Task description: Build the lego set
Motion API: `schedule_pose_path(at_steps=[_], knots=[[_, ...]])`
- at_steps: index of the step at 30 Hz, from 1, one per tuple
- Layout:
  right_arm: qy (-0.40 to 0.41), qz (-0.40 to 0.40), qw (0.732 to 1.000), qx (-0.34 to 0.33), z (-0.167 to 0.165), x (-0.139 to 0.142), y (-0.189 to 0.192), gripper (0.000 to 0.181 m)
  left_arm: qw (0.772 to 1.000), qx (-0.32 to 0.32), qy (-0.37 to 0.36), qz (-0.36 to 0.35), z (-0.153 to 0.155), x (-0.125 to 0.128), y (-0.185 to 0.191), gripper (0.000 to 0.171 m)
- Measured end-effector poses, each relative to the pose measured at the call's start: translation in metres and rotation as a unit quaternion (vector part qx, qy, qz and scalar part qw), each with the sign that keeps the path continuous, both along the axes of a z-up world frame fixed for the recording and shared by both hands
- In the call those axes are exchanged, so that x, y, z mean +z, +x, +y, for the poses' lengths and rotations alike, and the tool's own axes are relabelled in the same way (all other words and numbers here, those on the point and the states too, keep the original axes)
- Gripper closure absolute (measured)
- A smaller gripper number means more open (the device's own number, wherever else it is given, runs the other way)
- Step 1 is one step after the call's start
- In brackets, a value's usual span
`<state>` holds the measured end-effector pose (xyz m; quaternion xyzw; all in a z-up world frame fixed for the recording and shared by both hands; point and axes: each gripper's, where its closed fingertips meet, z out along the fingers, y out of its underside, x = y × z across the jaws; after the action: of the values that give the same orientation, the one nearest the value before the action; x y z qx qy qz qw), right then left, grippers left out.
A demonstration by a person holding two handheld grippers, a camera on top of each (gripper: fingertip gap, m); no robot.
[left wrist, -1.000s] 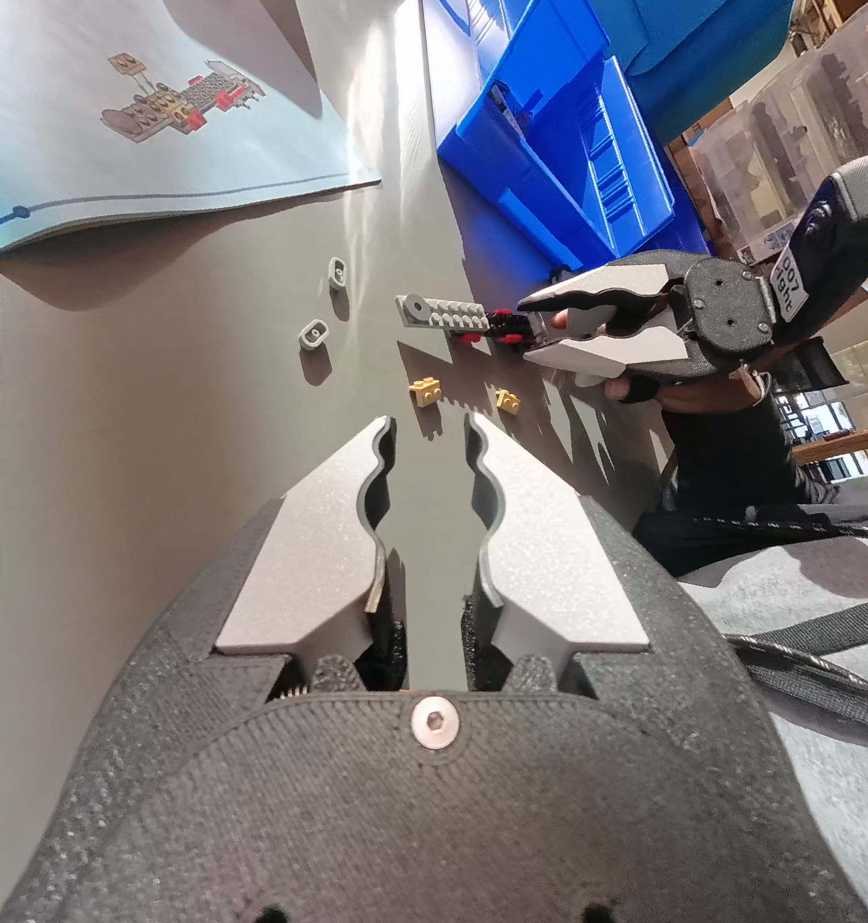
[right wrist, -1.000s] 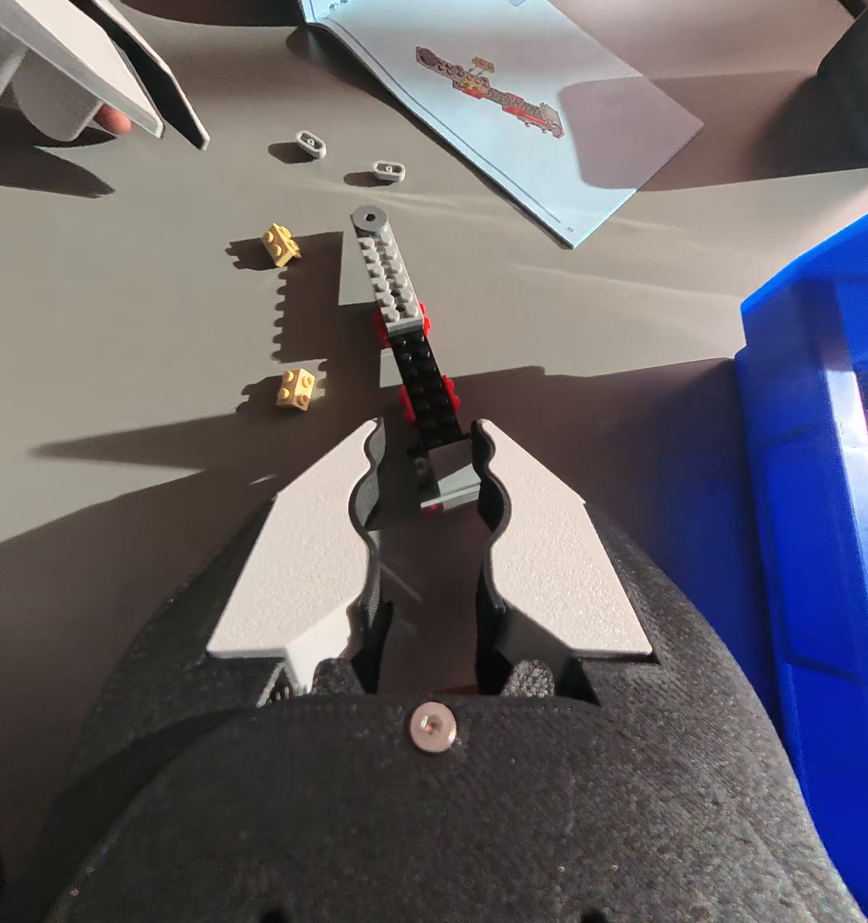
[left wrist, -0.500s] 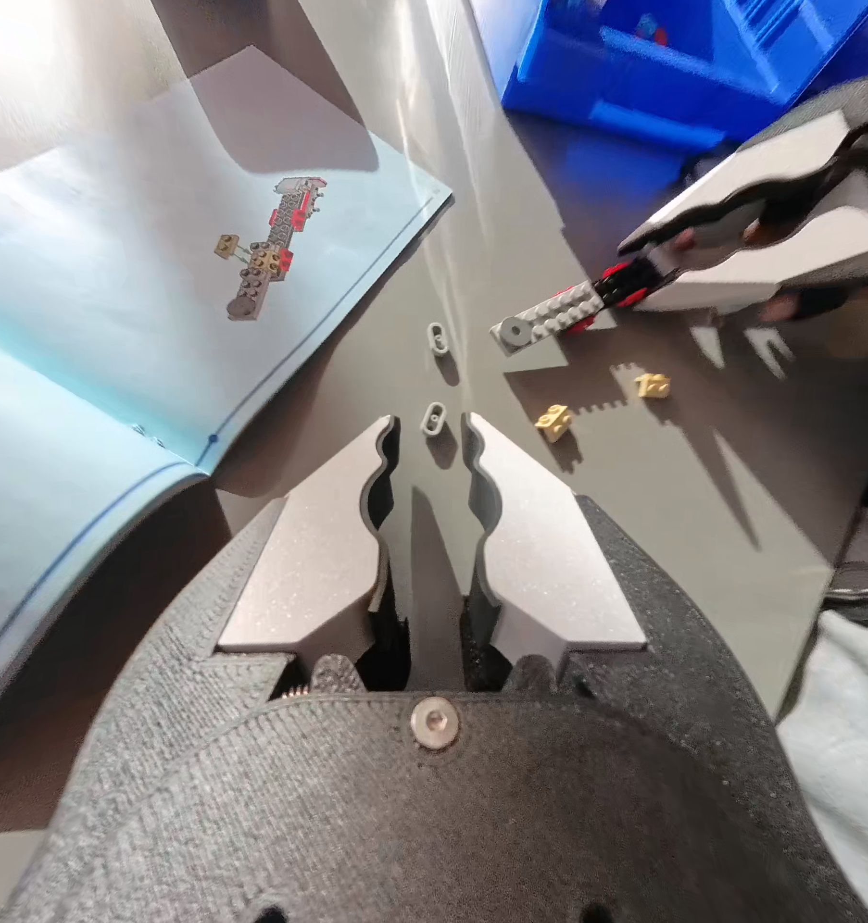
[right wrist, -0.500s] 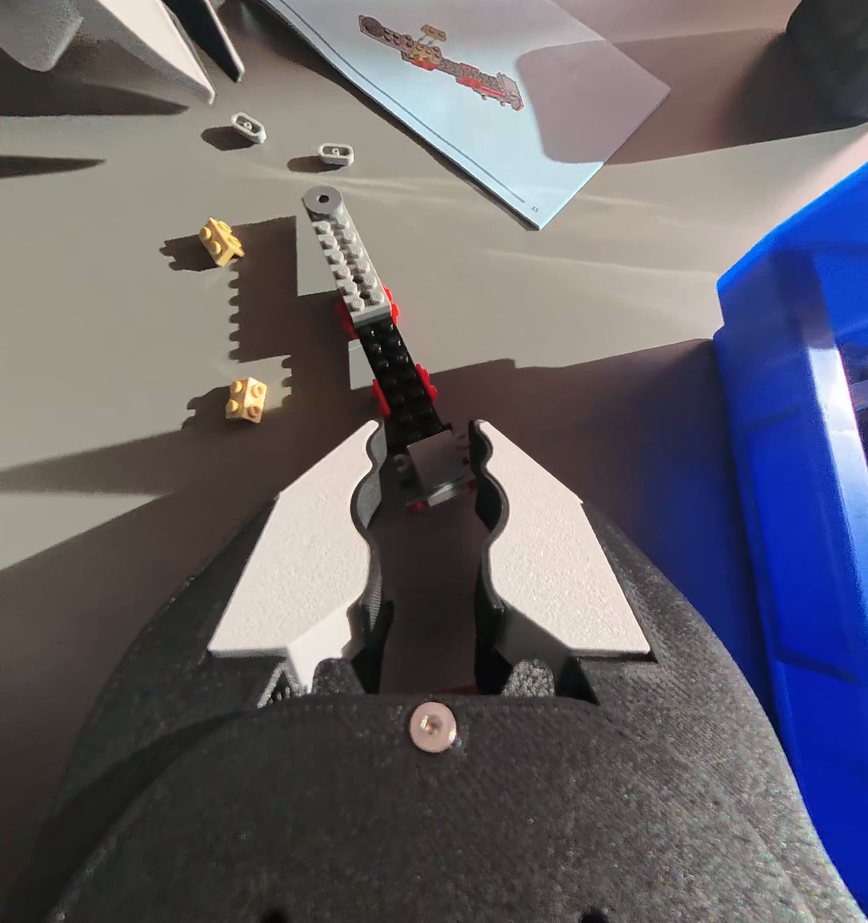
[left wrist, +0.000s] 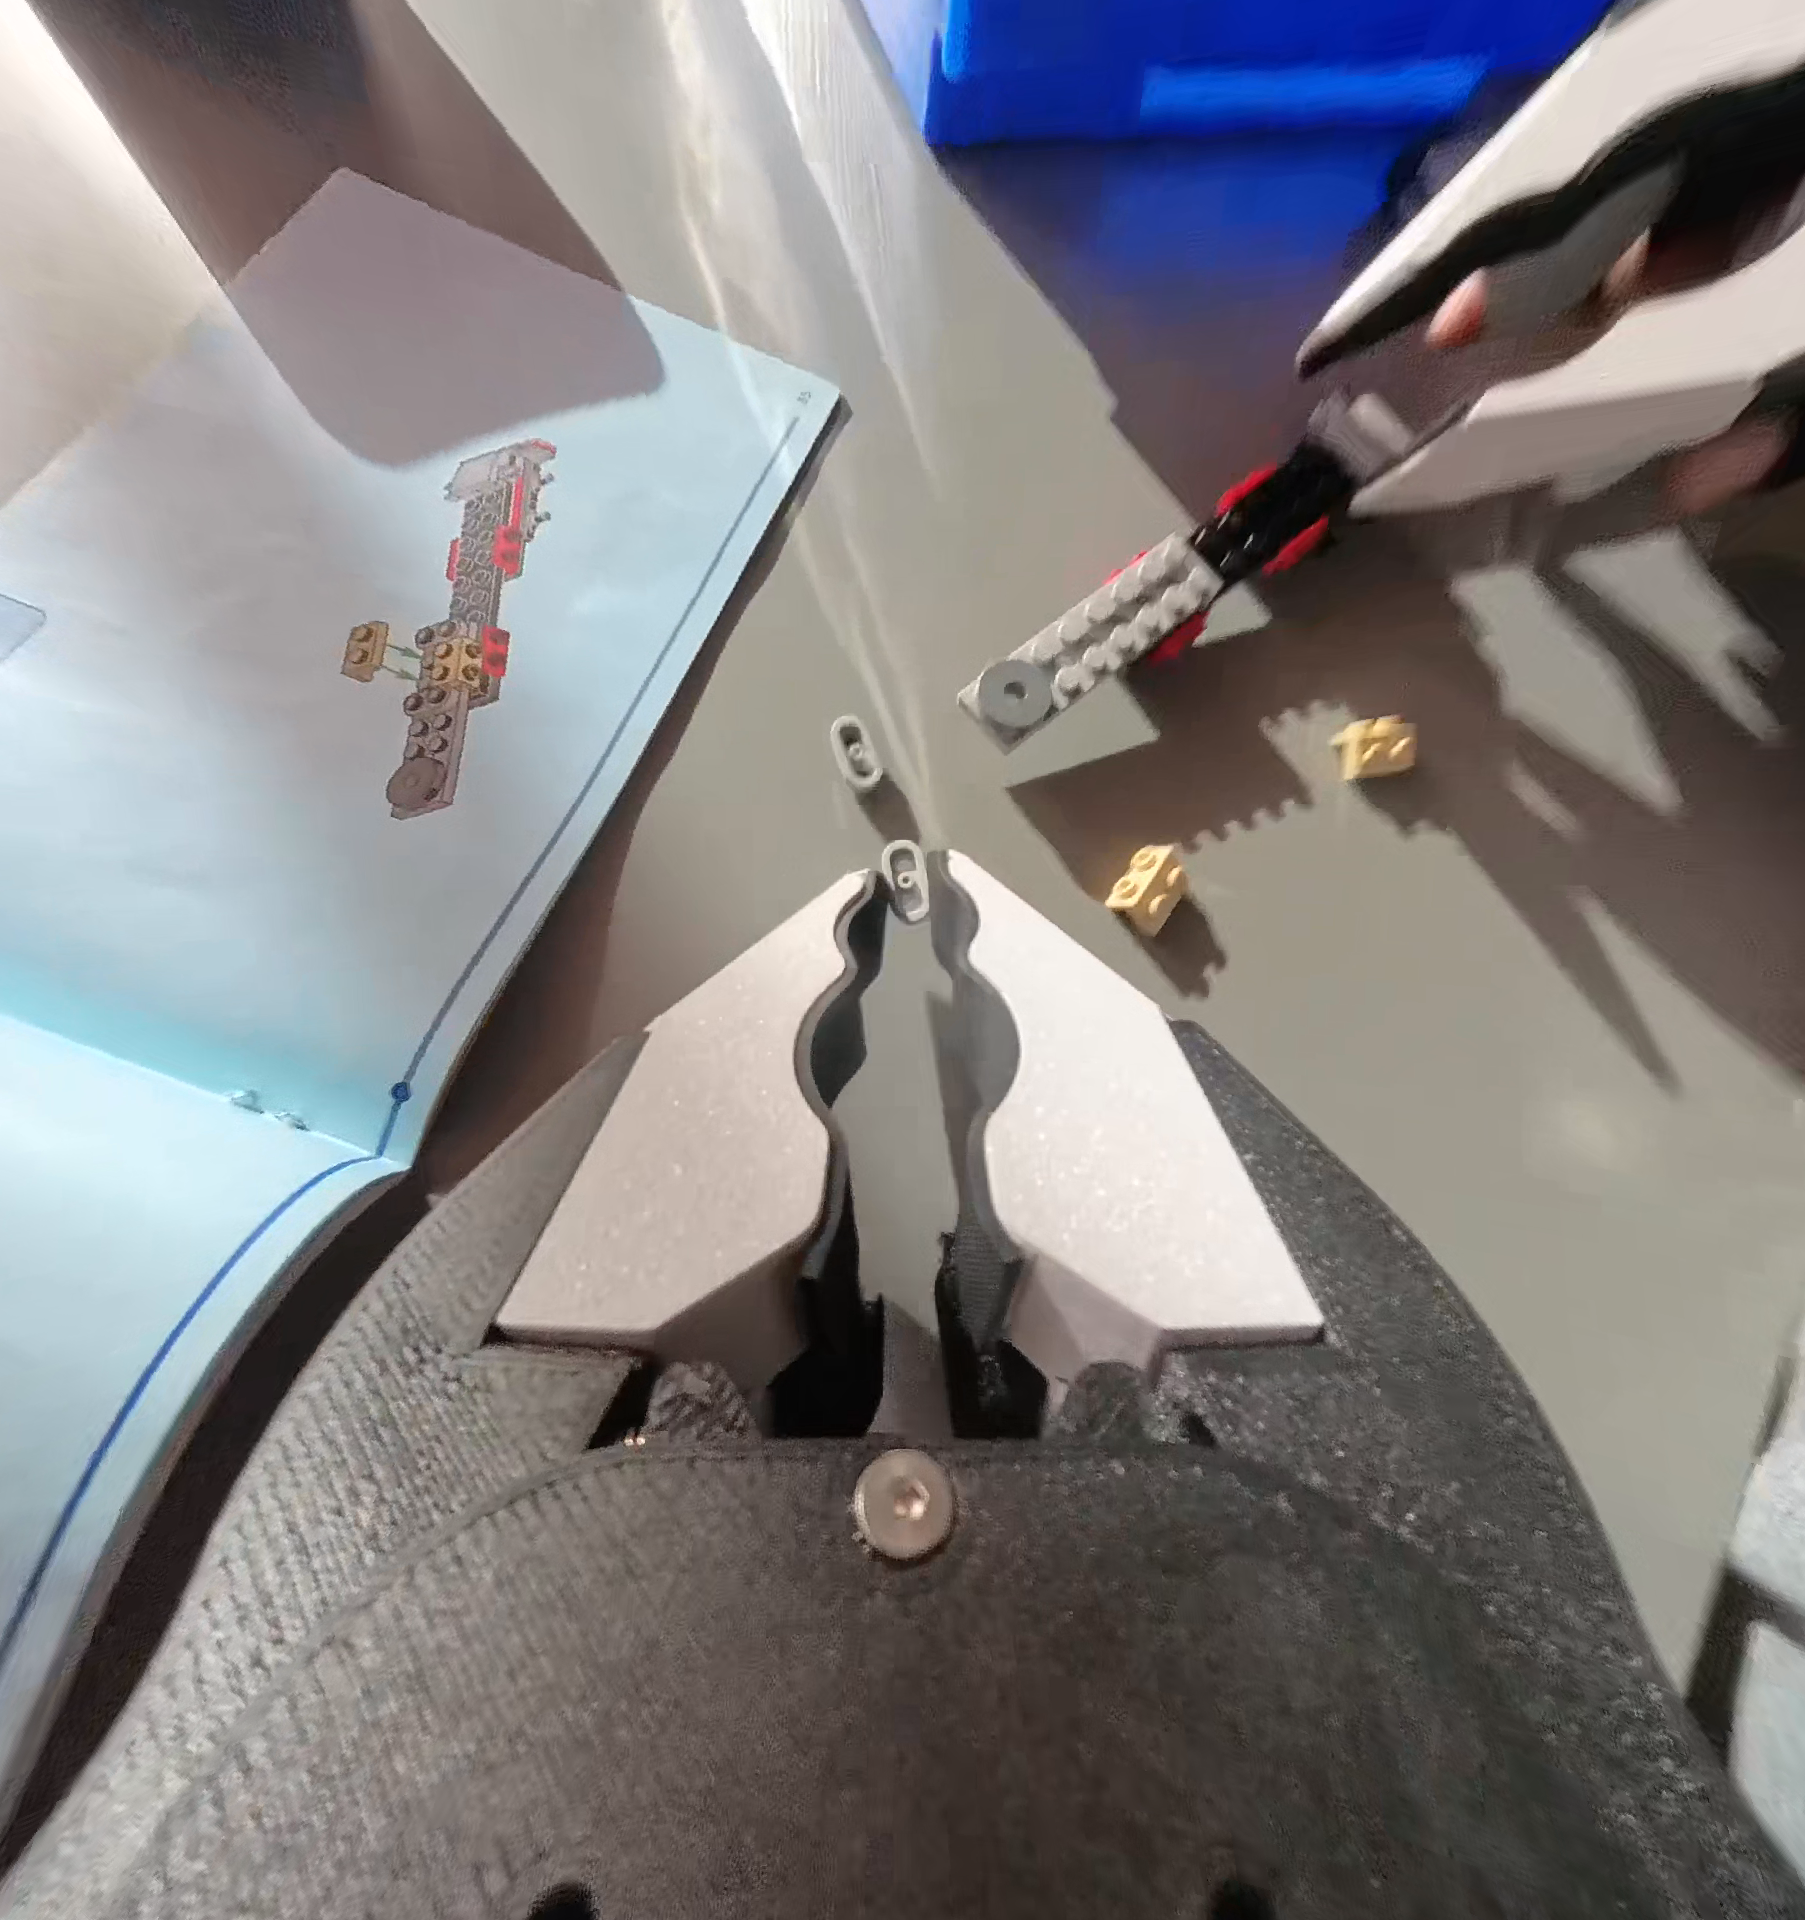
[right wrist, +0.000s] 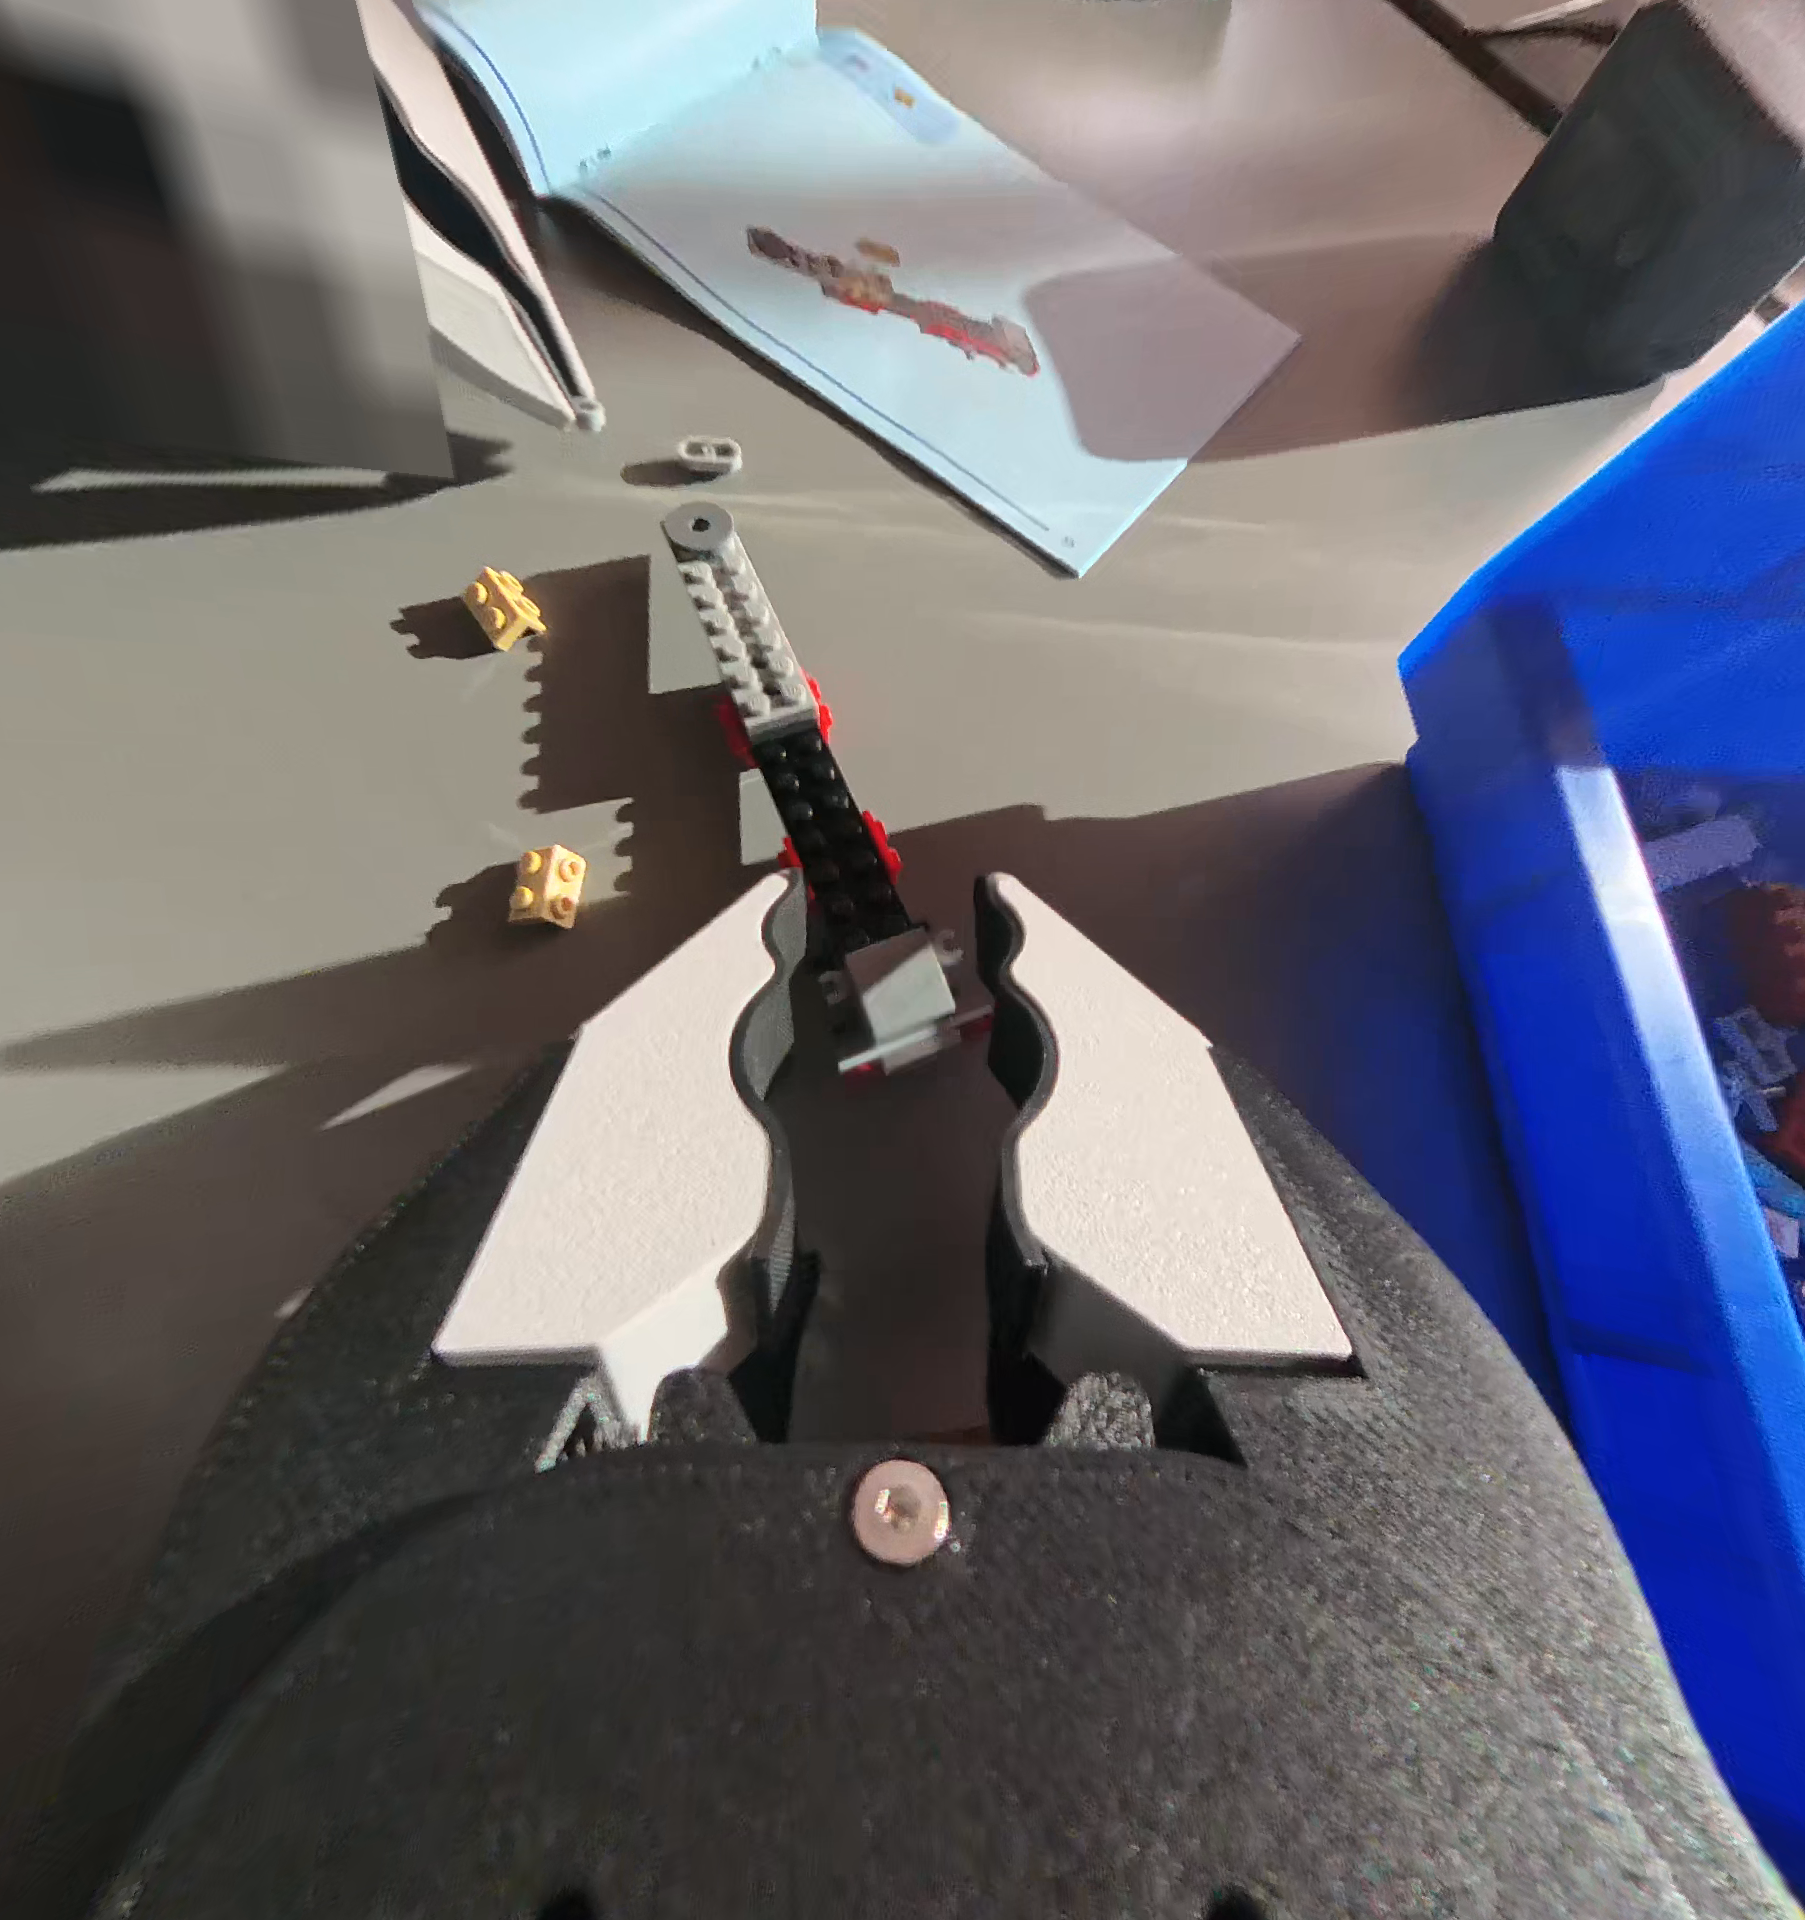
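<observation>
My left gripper (left wrist: pixel 906 875) is shut on a small grey oval piece (left wrist: pixel 908 896) that lies on the grey table; it also shows at the top left of the right wrist view (right wrist: pixel 576 400). A second grey oval piece (left wrist: pixel 856 753) lies just beyond it. My right gripper (right wrist: pixel 887 888) holds the near end of a long grey, black and red lego assembly (right wrist: pixel 752 644), which slants away towards the left gripper. Two tan bricks (right wrist: pixel 503 608) (right wrist: pixel 548 885) lie to the left of the assembly.
An open instruction booklet (left wrist: pixel 254 727) lies left of the left gripper and shows beyond the assembly in the right wrist view (right wrist: pixel 929 260). A blue bin (right wrist: pixel 1656 831) with several loose bricks stands right of the right gripper. A dark object (right wrist: pixel 1656 187) sits at the far right. My hands' fingertips stand some 15 centimetres from each other.
My left gripper swung left from the tan bricks to the grey oval pieces and closed on the nearer one. The right gripper kept its hold on the assembly.
</observation>
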<state>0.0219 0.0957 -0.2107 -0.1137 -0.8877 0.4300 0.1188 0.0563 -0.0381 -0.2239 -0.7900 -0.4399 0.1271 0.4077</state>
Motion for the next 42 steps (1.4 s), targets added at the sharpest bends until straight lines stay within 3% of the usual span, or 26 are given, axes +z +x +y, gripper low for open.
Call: schedule_pose_path(at_steps=[3, 5, 8, 10, 14, 18, 23, 32, 35, 38, 42], knots=[[-0.064, 0.039, 0.997, 0.029, -0.012, 0.024, 0.006, 0.146, 0.988, 0.019, 0.153, -0.009, 0.017, 0.029, -0.005, 0.162], [-0.121, 0.048, 0.990, 0.053, -0.023, 0.042, 0.014, 0.146, 0.965, 0.030, 0.260, -0.012, 0.028, 0.049, -0.007, 0.162], [-0.183, 0.059, 0.978, 0.080, -0.038, 0.059, 0.023, 0.147, 0.933, 0.043, 0.356, -0.018, 0.042, 0.061, -0.007, 0.162], [-0.204, 0.072, 0.972, 0.094, -0.047, 0.064, 0.028, 0.147, 0.901, 0.051, 0.429, -0.034, 0.050, 0.071, -0.006, 0.162], [-0.239, 0.089, 0.959, 0.121, -0.062, 0.073, 0.038, 0.148, 0.810, 0.055, 0.579, -0.079, 0.061, 0.093, -0.006, 0.162], [-0.249, 0.112, 0.954, 0.121, -0.068, 0.080, 0.037, 0.149, 0.731, 0.041, 0.669, -0.128, 0.072, 0.102, -0.003, 0.162], [-0.259, 0.122, 0.950, 0.121, -0.065, 0.083, 0.036, 0.152, 0.690, 0.028, 0.706, -0.157, 0.082, 0.105, -0.001, 0.162], [-0.272, 0.119, 0.947, 0.125, -0.062, 0.086, 0.038, 0.163, 0.685, 0.019, 0.708, -0.171, 0.089, 0.104, 0.003, 0.162], [-0.264, 0.117, 0.949, 0.127, -0.061, 0.083, 0.038, 0.163, 0.709, 0.019, 0.685, -0.166, 0.089, 0.100, 0.004, 0.162], [-0.252, 0.113, 0.954, 0.112, -0.055, 0.081, 0.033, 0.163, 0.782, 0.025, 0.610, -0.130, 0.079, 0.092, -0.001, 0.154], [-0.207, 0.084, 0.972, 0.078, -0.043, 0.063, 0.019, 0.164, 0.932, 0.012, 0.360, -0.025, 0.045, 0.063, -0.017, 0.143]])
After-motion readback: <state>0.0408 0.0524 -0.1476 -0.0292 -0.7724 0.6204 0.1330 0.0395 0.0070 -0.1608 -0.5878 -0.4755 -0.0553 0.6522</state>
